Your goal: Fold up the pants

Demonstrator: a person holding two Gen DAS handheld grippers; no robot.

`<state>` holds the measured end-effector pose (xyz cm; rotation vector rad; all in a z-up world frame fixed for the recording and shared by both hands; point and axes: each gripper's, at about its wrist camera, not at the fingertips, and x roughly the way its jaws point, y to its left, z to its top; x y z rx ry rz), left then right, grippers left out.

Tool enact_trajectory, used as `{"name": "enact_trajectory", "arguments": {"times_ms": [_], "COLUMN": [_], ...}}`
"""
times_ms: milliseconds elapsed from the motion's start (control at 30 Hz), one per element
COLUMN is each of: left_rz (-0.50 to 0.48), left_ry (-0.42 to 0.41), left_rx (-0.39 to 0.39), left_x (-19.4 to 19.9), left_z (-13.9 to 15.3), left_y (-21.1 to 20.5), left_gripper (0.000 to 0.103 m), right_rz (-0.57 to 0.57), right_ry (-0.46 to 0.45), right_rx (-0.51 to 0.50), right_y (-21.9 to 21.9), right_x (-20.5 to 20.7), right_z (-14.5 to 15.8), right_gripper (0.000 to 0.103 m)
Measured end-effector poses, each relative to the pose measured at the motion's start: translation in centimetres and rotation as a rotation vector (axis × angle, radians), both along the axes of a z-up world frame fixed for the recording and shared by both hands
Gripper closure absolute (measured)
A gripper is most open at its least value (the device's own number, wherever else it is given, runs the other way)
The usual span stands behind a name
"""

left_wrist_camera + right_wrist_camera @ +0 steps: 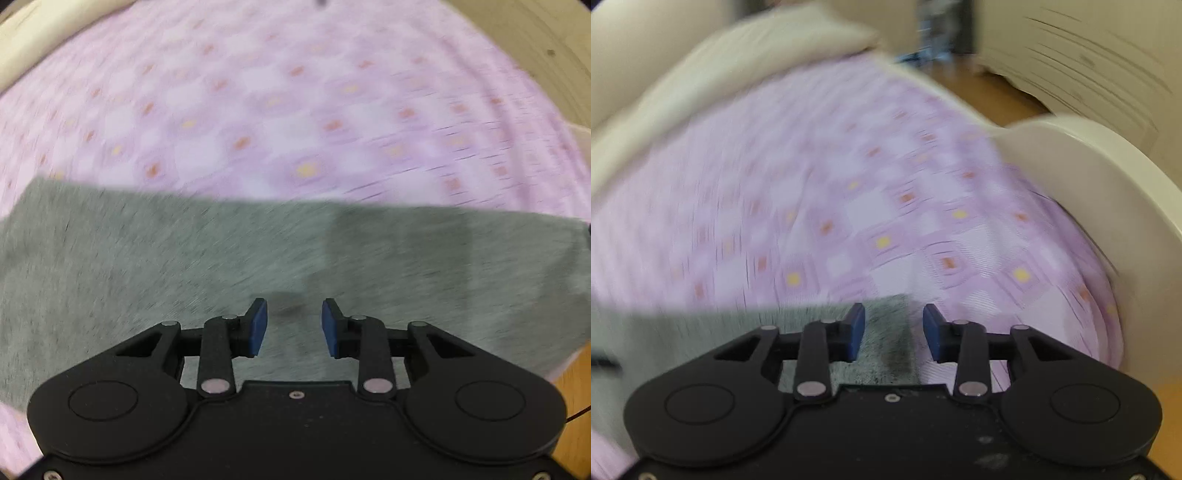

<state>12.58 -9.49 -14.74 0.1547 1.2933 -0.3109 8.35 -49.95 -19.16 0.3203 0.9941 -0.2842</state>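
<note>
Grey pants [184, 266] lie flat as a wide folded band on a pink patterned bedsheet [258, 110]. My left gripper [294, 326] is open and empty, hovering over the middle of the pants. In the right wrist view the pants [882, 332] show only as a grey corner with a dark edge under my right gripper [894, 332], which is open and empty above that right end. Both views are motion-blurred.
The pink sheet [849, 206] covers a bed with a cream footboard [1100, 192] on the right and a cream pillow or blanket [701, 74] at the far left. Wooden floor [997, 96] lies beyond the bed. A pale wall or cabinet [535, 44] stands at the far right.
</note>
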Motion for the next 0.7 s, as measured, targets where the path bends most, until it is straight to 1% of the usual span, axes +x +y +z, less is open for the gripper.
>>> {"name": "enact_trajectory", "arguments": {"times_ms": [67, 100, 200, 267, 333, 400, 433, 467, 533, 600, 700], "left_rz": [-0.064, -0.098, -0.190, -0.224, -0.231, -0.200, -0.182, -0.173, -0.177, -0.190, -0.197], "left_ry": [-0.025, -0.027, -0.020, -0.025, -0.020, 0.031, 0.038, 0.027, 0.024, 0.017, 0.020], "left_rx": [-0.026, -0.044, -0.082, -0.081, -0.055, 0.020, 0.028, 0.026, 0.041, 0.039, 0.037], "left_x": [-0.5, -0.7, -0.9, -0.9, -0.3, 0.7, 1.0, 0.9, 0.7, 0.5, 0.5], "left_z": [0.8, 1.0, 0.8, 0.2, -0.8, -2.7, -3.2, -3.2, -3.1, -3.2, -3.3], "left_y": [-2.5, -3.7, -7.9, -10.4, -12.4, -13.7, -14.0, -14.1, -14.4, -14.3, -14.1], "left_gripper": [0.063, 0.063, 0.062, 0.060, 0.059, 0.059, 0.058, 0.057, 0.057, 0.056, 0.056], "right_rz": [-0.045, -0.046, -0.010, 0.007, 0.011, 0.007, 0.010, 0.011, 0.007, 0.001, 0.015], "right_ry": [-0.004, 0.006, 0.024, 0.039, 0.054, 0.064, 0.062, 0.057, 0.046, 0.046, 0.088], "right_rx": [0.070, 0.083, 0.097, 0.120, 0.137, 0.135, 0.140, 0.147, 0.164, 0.196, 0.247], "right_y": [-0.8, -0.9, -0.3, 0.1, 0.5, 0.9, 0.9, 0.7, 0.3, -0.2, -0.6], "right_x": [-1.6, -2.4, -5.1, -6.5, -7.5, -8.3, -8.4, -8.4, -8.6, -8.4, -7.6], "right_z": [0.5, 0.5, 0.8, 0.6, 0.7, 0.6, 0.6, 0.5, 0.3, -0.2, -1.5], "right_gripper": [0.064, 0.064, 0.063, 0.062, 0.061, 0.061, 0.060, 0.060, 0.059, 0.058, 0.055]}}
